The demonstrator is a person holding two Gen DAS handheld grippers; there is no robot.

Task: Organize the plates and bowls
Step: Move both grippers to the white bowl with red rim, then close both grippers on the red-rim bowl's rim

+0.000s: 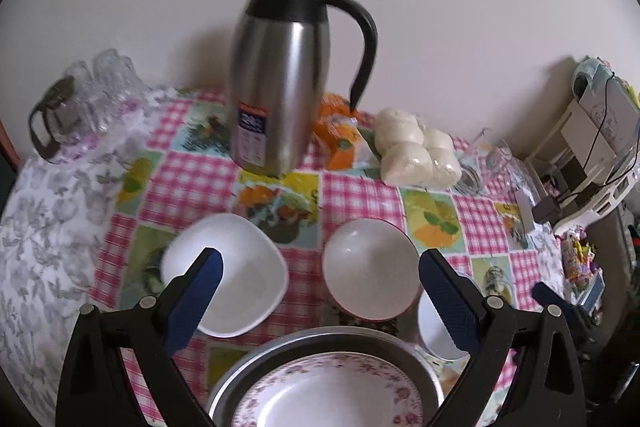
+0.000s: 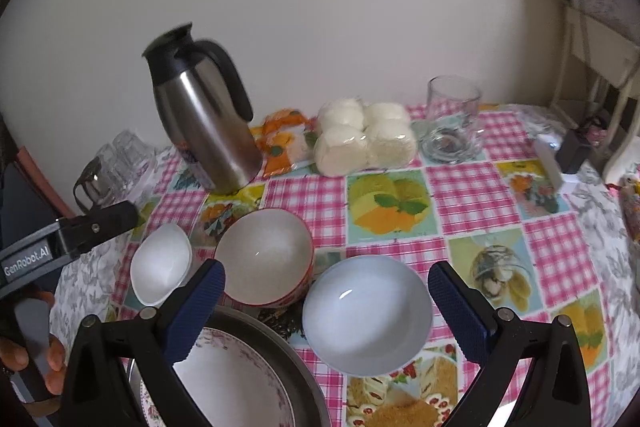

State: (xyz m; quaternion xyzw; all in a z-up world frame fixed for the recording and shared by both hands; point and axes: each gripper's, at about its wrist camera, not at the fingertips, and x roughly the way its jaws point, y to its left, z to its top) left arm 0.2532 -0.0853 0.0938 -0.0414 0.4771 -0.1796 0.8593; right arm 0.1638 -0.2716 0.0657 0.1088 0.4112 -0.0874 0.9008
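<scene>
white bowl [image 2: 366, 313] sits between the right gripper [image 2: 326, 301]'s wide-apart jaws, ungrasped.

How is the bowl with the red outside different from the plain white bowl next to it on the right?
The red-sided bowl has a patterned red outside; the plain white bowl shows no pattern. The red-sided bowl looks deeper with taller walls, while the plain white bowl looks wider and shallower. The red-sided bowl sits farther back, nearer the steel jug; the plain white bowl sits nearer the right gripper. Both stand upright and empty, white inside, on the checked tablecloth.
</scene>
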